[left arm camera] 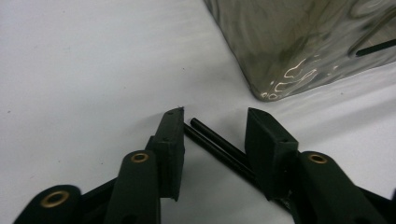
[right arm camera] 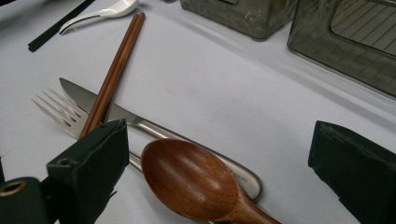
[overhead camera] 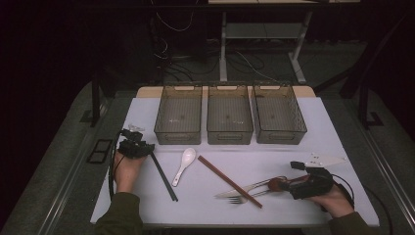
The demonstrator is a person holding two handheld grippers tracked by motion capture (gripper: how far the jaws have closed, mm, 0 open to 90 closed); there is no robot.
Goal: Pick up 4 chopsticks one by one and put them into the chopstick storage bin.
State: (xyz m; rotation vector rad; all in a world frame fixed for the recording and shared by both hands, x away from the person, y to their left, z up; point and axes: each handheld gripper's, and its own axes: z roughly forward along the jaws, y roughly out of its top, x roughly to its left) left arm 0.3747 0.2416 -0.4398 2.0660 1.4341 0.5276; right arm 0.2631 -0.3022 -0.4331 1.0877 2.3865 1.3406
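While the high view blurs it, black chopsticks [left arm camera: 219, 147] lie untouched between the left gripper's [left arm camera: 215, 135] spread jaws.

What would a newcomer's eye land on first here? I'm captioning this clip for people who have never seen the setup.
Three smoky see-through bins stand in a row at the table's far edge. Before them cutlery lies scattered: a white spoon, brown chopsticks, a fork and a knife. The left gripper straddles black chopsticks; the right gripper stands open around a wooden spoon.

Black claws [left arm camera: 212, 140] with brass rivets, trailing cables, olive sleeves [overhead camera: 120, 213]
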